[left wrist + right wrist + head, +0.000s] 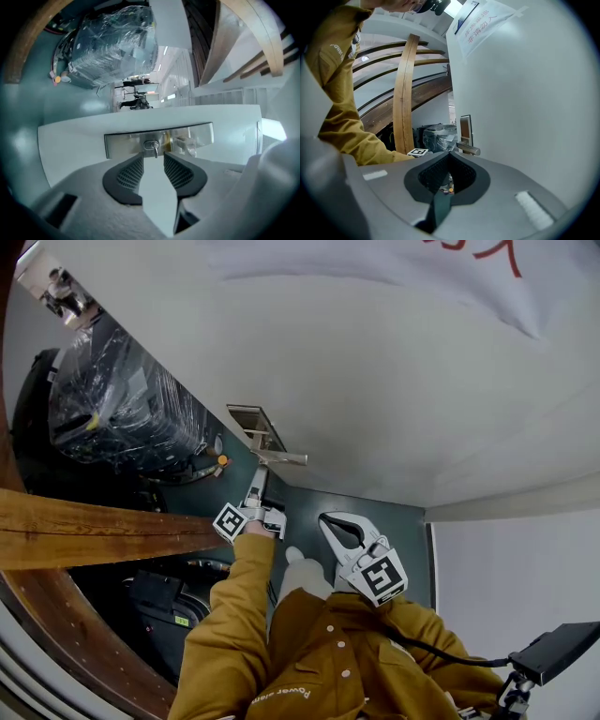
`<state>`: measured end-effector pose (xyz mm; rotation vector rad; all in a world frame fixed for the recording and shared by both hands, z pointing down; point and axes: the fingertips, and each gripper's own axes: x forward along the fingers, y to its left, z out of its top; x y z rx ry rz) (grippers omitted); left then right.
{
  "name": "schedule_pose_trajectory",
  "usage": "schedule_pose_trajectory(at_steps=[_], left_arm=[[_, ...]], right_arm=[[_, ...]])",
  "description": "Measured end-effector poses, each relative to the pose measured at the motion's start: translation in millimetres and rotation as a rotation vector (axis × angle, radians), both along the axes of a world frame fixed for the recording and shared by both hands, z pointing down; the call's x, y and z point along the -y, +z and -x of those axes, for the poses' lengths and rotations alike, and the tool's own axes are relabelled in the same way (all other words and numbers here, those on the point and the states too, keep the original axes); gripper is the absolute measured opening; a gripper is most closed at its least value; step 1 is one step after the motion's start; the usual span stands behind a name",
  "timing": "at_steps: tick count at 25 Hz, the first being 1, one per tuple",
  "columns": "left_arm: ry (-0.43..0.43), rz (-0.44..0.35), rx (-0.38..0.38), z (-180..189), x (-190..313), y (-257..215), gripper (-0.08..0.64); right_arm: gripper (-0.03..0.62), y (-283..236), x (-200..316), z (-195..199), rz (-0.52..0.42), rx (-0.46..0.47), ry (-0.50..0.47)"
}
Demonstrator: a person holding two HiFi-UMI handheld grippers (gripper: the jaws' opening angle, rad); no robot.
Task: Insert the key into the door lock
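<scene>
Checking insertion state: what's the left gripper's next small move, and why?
Probably draw the left gripper straight back from the lock plate: the key appears seated in it, and the jaws stand apart, not pressing the key.

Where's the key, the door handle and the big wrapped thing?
Small silver metal key (151, 145): left gripper view, its round head.
Silver lever door handle (469, 149): right gripper view, the bar's middle.
Dark plastic-wrapped bundle (122, 404): head view, its wrapped side.

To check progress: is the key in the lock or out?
In. The key sits in the lock, free of the open left tongs.
</scene>
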<state>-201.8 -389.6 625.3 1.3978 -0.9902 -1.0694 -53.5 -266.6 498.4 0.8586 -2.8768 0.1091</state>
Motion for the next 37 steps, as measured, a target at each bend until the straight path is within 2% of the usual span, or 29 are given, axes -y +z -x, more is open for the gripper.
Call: schedule_pose_trajectory(at_steps=[2,3,6,9,11,14,17,20,29,37], left_arm=[[0.009,-0.029,0.105,-4,-15,-16,0.115],[0.018,-0.03,0.197,-3,-24,-22,0.103],[0.051,-0.016,0.589,4,-53,-30,0.065],[0.071,-0.133,0.85,-10,-74,-66,0.006],[0.075,-0.199,1.029,-22,-88,-95,0.003],[0.057,-0.266,1.214,-39,-110,-131,0.003],[0.049,-0.277,1.298,-57,-132,-149,0.003],[0.053,-0.258,1.338,-73,-155,-153,0.003],[0.026,-0.225,1.347,-85,-171,-137,0.003],[0.047,-0.176,1.35,-81,-174,-133,0.003]], right_arm=[[0.006,-1,-1,-1,0.014,0.014,0.007],[0.006,-1,-1,-2,0.025,0.022,0.012],[0.005,-2,-1,-4,0.008,0.017,0.009],[0.005,-2,-6,-5,-0.02,-0.008,-0.003],[0.005,-2,-10,-5,-0.004,-0.006,-0.007],[0.005,-3,-16,-6,0.052,0.015,0.008],[0.005,-5,-18,-9,0.04,0.032,0.012],[0.005,-6,-25,-13,0.056,0.034,0.023],[0.005,15,-21,-20,0.067,0.041,0.019],[0.005,12,-23,-17,0.066,0.042,0.014]])
